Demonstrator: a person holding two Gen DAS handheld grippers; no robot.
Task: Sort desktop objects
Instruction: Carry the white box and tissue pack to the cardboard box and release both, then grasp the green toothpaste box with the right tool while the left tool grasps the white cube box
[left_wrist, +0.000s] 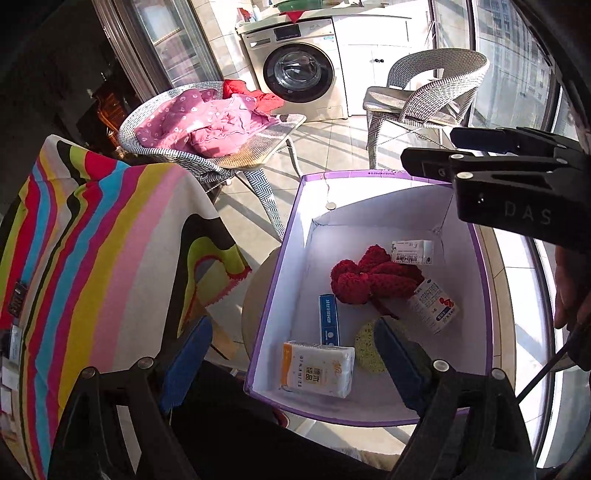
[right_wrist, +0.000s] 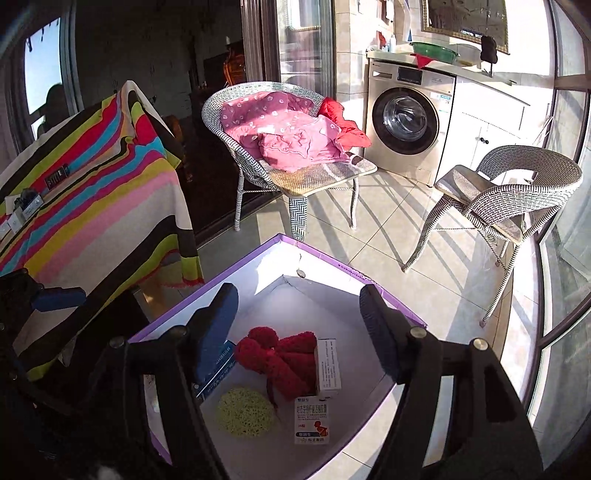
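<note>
Sorting looks well along: a purple-rimmed cardboard box with a white lining (right_wrist: 369, 284) already holds the desk items, gathered low in one place so they cannot slide off the table with the striped multicoloured cloth (right_wrist: 96, 192) beside it. Over the box hangs the right gripper (right_wrist: 299, 328), its blue-padded jaws spread with nothing between them; my judgement is that it has let go of something above the pile. The left gripper (left_wrist: 291, 354) is likewise spread and empty, held at the box's near edge. Inside lie a red crocheted yarn piece (right_wrist: 280, 358), a yellow-green round sponge (right_wrist: 245, 411), a white medicine carton with a red figure (right_wrist: 313, 421), a second white carton (right_wrist: 328, 365) leaning on the yarn with its long axis running up toward the far wall, a white tissue packet with orange print (left_wrist: 317, 369), and a slim blue-and-white box (left_wrist: 328, 319) whose long axis points from near wall to far wall.
</note>
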